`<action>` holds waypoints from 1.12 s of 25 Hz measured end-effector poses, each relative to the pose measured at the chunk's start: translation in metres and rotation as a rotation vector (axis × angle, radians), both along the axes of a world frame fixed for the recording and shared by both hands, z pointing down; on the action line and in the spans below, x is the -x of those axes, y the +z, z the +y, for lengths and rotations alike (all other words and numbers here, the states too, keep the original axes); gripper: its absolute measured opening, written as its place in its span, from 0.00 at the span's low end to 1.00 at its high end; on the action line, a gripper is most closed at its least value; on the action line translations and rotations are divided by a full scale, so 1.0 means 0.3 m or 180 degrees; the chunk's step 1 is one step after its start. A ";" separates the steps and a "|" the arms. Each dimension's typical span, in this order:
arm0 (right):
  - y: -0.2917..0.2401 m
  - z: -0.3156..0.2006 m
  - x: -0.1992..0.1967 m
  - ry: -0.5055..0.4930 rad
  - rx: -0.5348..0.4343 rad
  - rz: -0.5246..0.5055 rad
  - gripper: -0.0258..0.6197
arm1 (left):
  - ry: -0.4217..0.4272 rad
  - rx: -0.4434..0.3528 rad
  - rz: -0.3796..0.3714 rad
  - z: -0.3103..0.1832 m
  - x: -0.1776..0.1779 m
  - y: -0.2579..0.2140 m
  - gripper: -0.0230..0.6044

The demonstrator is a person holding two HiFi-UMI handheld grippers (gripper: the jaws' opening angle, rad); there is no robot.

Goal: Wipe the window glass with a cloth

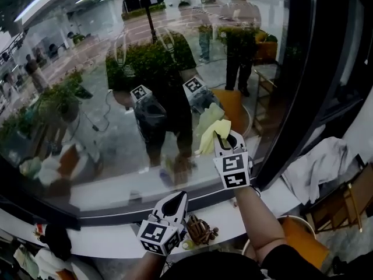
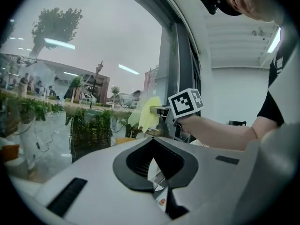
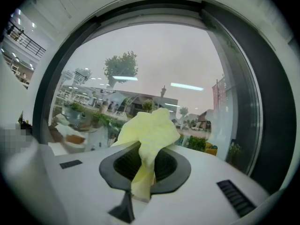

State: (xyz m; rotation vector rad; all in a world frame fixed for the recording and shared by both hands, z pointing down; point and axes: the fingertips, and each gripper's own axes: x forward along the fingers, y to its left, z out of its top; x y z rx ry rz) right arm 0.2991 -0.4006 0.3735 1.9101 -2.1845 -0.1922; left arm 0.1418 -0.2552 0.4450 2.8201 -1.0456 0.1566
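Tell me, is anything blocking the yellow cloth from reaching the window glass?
No, nothing visible is. The right gripper holds the yellow cloth up close to the window glass, with no object between them.

Soft, flat daylight from an overcast pale sky comes through the window glass and leaves hardly any hard shadows. In the head view the glass is heavily mirrored, the reflected indoor figures lying over the street outside. Strip-light reflections show as bright streaks. Both gripper views are fisheye, with black vignetted corners and a window frame bent into a curve. The nearest foreground is slightly soft, and the yellow cloth is evenly lit.
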 end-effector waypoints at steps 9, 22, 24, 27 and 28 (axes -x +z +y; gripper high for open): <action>0.067 -0.004 -0.288 0.0290 0.0108 -0.0067 0.13 | 0.0117 0.0069 -0.0031 -0.014 -0.180 0.017 0.05; 0.054 -0.001 -0.223 0.0259 0.0047 -0.0052 0.13 | 0.0054 0.0040 -0.0056 -0.004 -0.105 0.018 0.05; 0.064 0.003 -0.275 0.0257 0.0051 -0.0072 0.13 | 0.0032 0.0047 -0.0072 0.006 -0.147 0.026 0.05; 0.074 -0.003 -0.311 0.0253 0.0069 -0.0070 0.13 | 0.0018 0.0052 -0.0076 0.006 -0.177 0.031 0.05; 0.075 -0.005 -0.311 0.0254 0.0078 -0.0062 0.13 | 0.0022 0.0048 -0.0071 0.006 -0.177 0.029 0.05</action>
